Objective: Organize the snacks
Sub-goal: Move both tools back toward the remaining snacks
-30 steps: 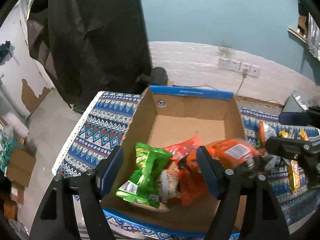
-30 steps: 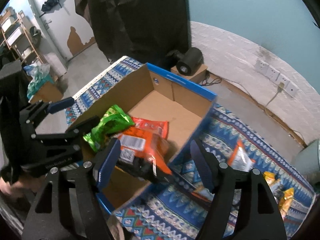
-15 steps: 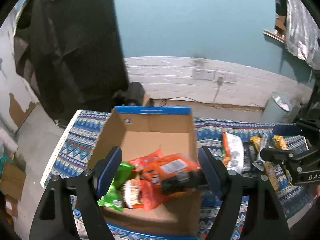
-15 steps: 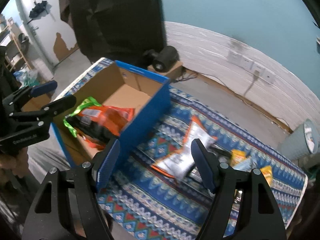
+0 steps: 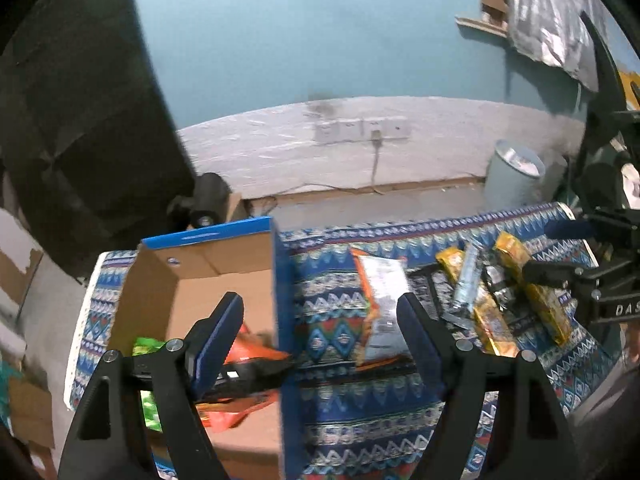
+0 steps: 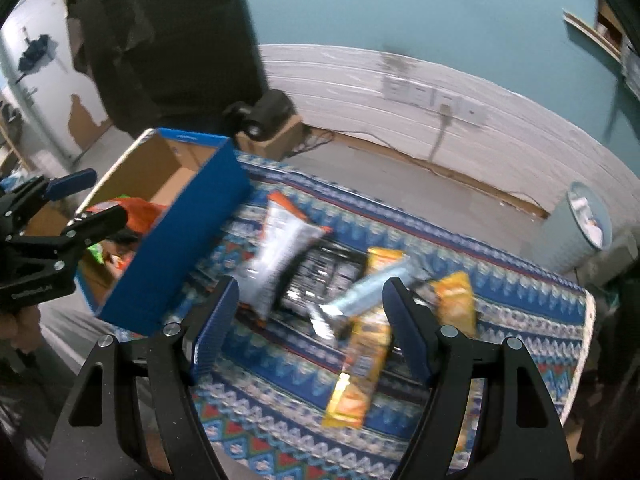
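Right wrist view: both grippers (image 6: 310,326) (image 5: 320,334) were held released and empty; some packets were boxed (image 6: 168,216), several (image 6: 280,248) remained mid-cloth (image 6: 520,312).

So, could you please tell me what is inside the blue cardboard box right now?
Inside the blue cardboard box lie an orange snack bag and a green snack bag; the left tongs and box wall hide anything beneath.
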`<move>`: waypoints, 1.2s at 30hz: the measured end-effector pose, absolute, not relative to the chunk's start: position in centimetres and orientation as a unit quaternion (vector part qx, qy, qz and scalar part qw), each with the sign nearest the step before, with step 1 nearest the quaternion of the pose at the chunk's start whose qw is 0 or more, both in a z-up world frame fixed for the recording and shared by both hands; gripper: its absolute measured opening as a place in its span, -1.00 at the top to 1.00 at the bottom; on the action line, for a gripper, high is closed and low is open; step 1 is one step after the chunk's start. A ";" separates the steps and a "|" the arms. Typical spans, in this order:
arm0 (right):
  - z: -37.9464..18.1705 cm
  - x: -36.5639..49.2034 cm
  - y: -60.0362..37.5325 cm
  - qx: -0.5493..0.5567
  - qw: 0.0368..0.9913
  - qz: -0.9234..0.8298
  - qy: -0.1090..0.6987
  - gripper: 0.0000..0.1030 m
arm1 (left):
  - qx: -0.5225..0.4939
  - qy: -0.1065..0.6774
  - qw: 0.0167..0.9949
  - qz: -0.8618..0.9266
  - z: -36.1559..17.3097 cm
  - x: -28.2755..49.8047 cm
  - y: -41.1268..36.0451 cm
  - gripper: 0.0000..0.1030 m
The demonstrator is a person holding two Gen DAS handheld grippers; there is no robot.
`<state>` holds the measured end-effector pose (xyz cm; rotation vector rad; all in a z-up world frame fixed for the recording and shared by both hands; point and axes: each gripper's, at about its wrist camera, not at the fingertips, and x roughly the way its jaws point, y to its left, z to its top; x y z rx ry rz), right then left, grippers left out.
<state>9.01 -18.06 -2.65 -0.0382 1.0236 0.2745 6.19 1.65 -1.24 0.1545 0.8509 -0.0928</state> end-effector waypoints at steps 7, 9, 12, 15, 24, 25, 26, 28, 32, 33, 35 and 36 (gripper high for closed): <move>-4.5 8.7 -22.8 0.005 0.859 0.097 0.503 -0.46 | 0.097 0.437 0.892 -0.063 -3.3 7.3 -1.8 -0.57; -5.0 8.7 -24.0 0.013 0.856 0.088 0.509 -0.46 | 0.108 0.445 0.887 -0.065 -4.2 7.7 -2.6 -0.58; -5.7 8.8 -25.4 0.026 0.854 0.080 0.514 -0.46 | 0.115 0.453 0.882 -0.065 -5.2 8.3 -3.4 -0.59; -6.7 9.0 -26.4 0.030 0.850 0.075 0.521 -0.46 | 0.110 0.465 0.876 -0.067 -6.1 9.2 -3.9 -0.59; -9.9 9.7 -29.0 0.044 0.836 0.061 0.544 -0.46 | 0.124 0.486 0.862 -0.069 -9.1 11.4 -5.9 -0.59; -10.4 9.7 -29.3 0.044 0.833 0.060 0.548 -0.46 | 0.127 0.489 0.860 -0.069 -9.5 11.7 -6.1 -0.59; -11.0 9.7 -29.6 0.044 0.831 0.058 0.552 -0.46 | 0.128 0.493 0.858 -0.069 -9.9 11.9 -6.3 -0.59; -12.0 9.7 -29.9 0.043 0.826 0.056 0.560 -0.46 | 0.126 0.503 0.852 -0.069 -10.8 12.6 -6.5 -0.59; -14.0 9.5 -30.5 0.034 0.817 0.051 0.573 -0.46 | 0.126 0.517 0.844 -0.064 -12.3 13.8 -6.9 -0.59; -14.4 9.5 -30.7 0.033 0.815 0.053 0.576 -0.46 | 0.127 0.519 0.843 -0.062 -12.8 14.2 -6.9 -0.59; -15.2 9.4 -30.8 0.031 0.811 0.058 0.581 -0.46 | 0.129 0.523 0.840 -0.062 -13.4 14.6 -7.0 -0.59; -15.5 9.4 -30.8 0.028 0.809 0.059 0.584 -0.46 | 0.130 0.526 0.838 -0.062 -13.8 14.8 -7.0 -0.59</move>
